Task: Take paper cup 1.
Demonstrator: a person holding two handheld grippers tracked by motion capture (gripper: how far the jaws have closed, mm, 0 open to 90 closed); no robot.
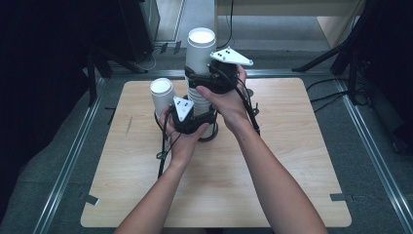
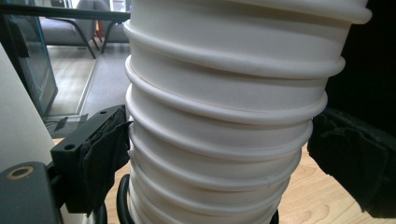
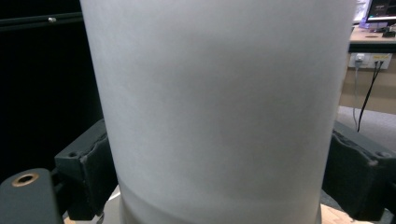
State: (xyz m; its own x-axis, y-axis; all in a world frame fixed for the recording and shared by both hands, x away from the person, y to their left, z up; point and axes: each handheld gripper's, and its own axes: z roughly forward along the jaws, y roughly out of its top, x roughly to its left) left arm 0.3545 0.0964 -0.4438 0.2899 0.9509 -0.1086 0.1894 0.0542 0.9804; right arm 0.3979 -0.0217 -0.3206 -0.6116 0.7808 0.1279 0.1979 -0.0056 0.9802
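Figure: separating the top cup from a nested stack of white paper cups, with places given relative to the stack (image 1: 199, 100), which stood upright near the middle of the wooden table (image 1: 292, 185).

Left of the stack, a lone white cup (image 1: 161, 95) stood upright just beside it, its mouth open to the ceiling.

At the stack's lower part, my left tongs (image 1: 192, 123) were clamped on the stack itself; in the left gripper view the padded jaws pressed both sides of the ribbed column of rolled rims (image 2: 219, 140). I judged this hold served to pin the lower cups down to the table while the top one was worked free.

At the stack's upper part, my right tongs (image 1: 210, 80) gripped the top cup (image 1: 200, 51), whose smooth, plain white wall (image 3: 219, 107) sat between the two jaws in the right gripper view. The cup rose well clear of the rims below it, its mouth showing a bright, empty interior.

The stack looked clean, slightly tapered and evenly nested, its rims closely spaced.
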